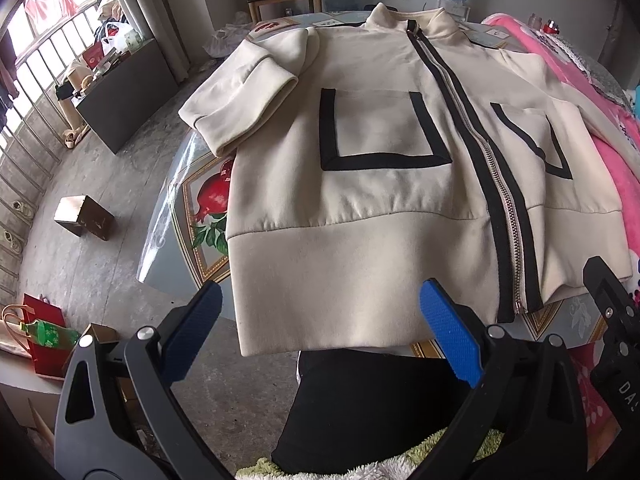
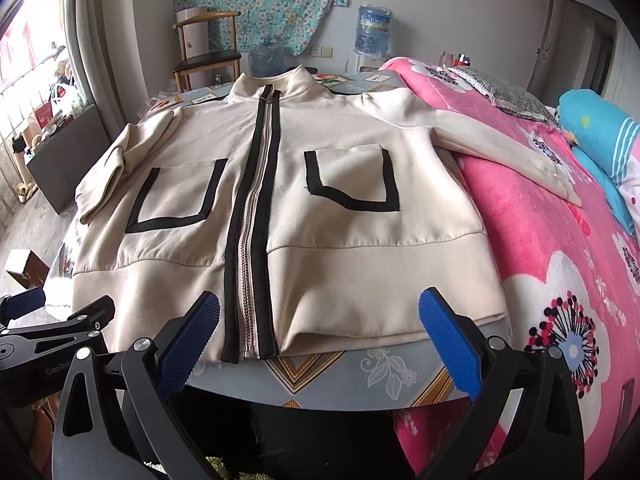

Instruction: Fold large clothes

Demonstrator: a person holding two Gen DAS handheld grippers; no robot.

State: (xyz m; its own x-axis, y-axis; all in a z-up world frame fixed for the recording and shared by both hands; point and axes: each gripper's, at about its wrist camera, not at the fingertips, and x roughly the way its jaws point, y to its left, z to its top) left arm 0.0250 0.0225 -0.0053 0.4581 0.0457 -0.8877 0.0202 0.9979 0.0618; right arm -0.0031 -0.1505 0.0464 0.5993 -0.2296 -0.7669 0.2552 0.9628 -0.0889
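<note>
A cream zip-up jacket [image 1: 360, 208] with black-trimmed pockets lies face up on a patterned table [image 1: 200, 208], collar away from me. Its left sleeve [image 1: 240, 96] is folded back beside the body. In the right wrist view the jacket [image 2: 320, 216] spreads wide, and its right sleeve [image 2: 512, 152] stretches out over a pink blanket. My left gripper [image 1: 320, 304] stands open just short of the hem, nothing between its blue pads. My right gripper [image 2: 320, 312] is open too, at the hem near the zipper's [image 2: 250, 280] lower end.
A pink flowered blanket [image 2: 560, 280] covers the table's right side. A wooden chair [image 2: 208, 56] and water jugs [image 2: 374, 28] stand beyond the table. On the floor to the left are a brown box [image 1: 86, 216], a dark cabinet [image 1: 124, 92] and a red bag [image 1: 44, 332].
</note>
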